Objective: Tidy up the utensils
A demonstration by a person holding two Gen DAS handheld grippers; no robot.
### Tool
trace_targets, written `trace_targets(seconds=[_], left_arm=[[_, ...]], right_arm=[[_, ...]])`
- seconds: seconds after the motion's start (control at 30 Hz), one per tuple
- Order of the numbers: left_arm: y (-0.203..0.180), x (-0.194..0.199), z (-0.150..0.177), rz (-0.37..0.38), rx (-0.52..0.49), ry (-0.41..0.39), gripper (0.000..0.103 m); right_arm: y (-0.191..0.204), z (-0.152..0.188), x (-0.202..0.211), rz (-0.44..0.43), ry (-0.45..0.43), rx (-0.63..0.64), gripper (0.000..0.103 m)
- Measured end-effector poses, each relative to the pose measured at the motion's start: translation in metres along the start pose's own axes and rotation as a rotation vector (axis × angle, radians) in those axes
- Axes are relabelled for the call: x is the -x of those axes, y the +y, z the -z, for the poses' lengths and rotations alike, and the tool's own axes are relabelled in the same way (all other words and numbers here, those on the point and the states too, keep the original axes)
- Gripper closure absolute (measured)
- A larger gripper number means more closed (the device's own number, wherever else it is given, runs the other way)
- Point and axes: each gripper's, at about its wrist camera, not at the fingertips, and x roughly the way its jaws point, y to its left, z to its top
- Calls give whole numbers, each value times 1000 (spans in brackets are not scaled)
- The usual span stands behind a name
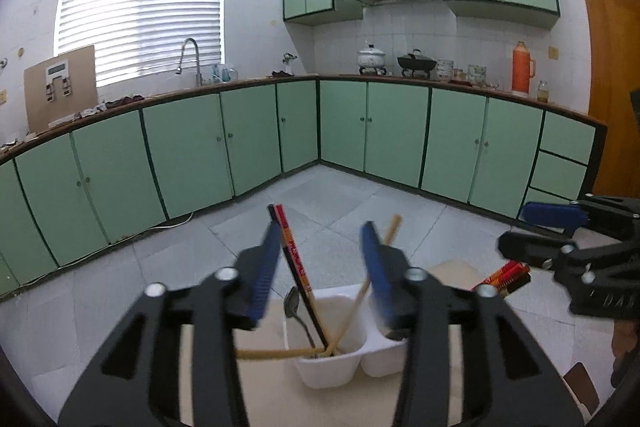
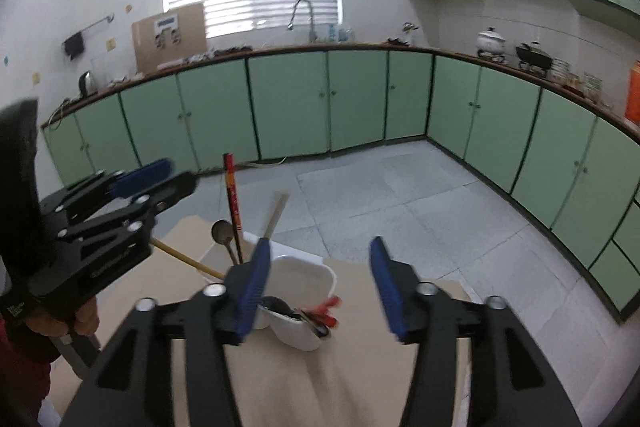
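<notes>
1. The left gripper (image 1: 320,267) is wide open and holds nothing. It hangs just above the white holder (image 1: 332,363), which stands on the beige table (image 1: 272,395).
2. The right gripper (image 2: 320,283) is also wide open and empty, above the same holder (image 2: 304,277).
3. In the holder's left compartment stand a red-and-black chopstick (image 1: 294,259), pale wooden chopsticks (image 1: 360,301) and a metal spoon (image 1: 294,307), all leaning in different directions.
4. I judge the chopsticks to be light, stiff and thin, so they can roll or turn between the pads. A hold near the middle of the shaft, well above the rim, looks safest.
5. The spoon (image 2: 224,233) is smooth metal and probably slippery. Its narrow handle is the better place to grip.
6. The right wrist view shows the near compartment, where a dark spoon-like thing (image 2: 280,307) and red chopsticks (image 2: 326,309) lie. In the left wrist view the gripper's own finger covers most of this.
7. The left wrist view shows better how the wooden chopsticks cross at the bottom.
</notes>
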Motion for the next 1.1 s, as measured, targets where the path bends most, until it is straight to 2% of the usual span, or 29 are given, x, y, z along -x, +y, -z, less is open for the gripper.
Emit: trace_targets(seconds=[0.03,0.17,0.23,0.33,0.57,0.8,1.1], left_arm=[[3,8,2,-6,12,-10,49],[8,34,8,-19,47,-33,38],[9,52,13,-28,58,-43,24],[2,76,19,-35,59,-61,14],[-16,124,36,-41,55,-44,6],[-21,158,47,-35,58,-29,5],[-19,197,51,-39,68,-44,5]], right_arm=[[-4,2,6,9,-9,-12,46],[-13,13,31,37,-52,-56,41],[-15,21,46,55,-75,-73,36],[-12,31,63,61,-93,-88,30],[7,55,95,51,-115,-114,18],[20,69,121,38,-122,-137,6],[44,73,147,14,-151,-89,6]])
